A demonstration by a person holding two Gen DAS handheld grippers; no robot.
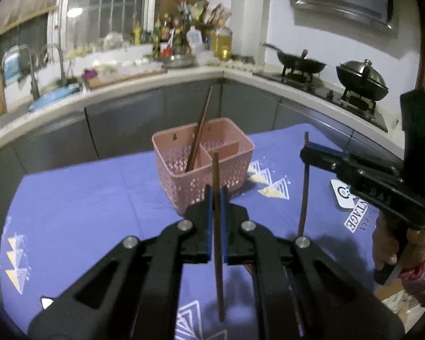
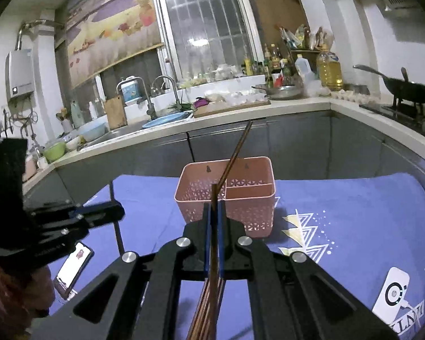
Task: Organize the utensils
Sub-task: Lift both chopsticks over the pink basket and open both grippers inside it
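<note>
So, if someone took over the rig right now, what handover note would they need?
Left hand-held gripper: shut on one chopstick, held upright.
Right hand-held gripper: shut on another chopstick.
Pink basket sits on the purple cloth; a chopstick pair already leans in its left compartment.
Left to do: drop both held chopsticks into the basket. More chopsticks lie under the right hand-held gripper.
</note>
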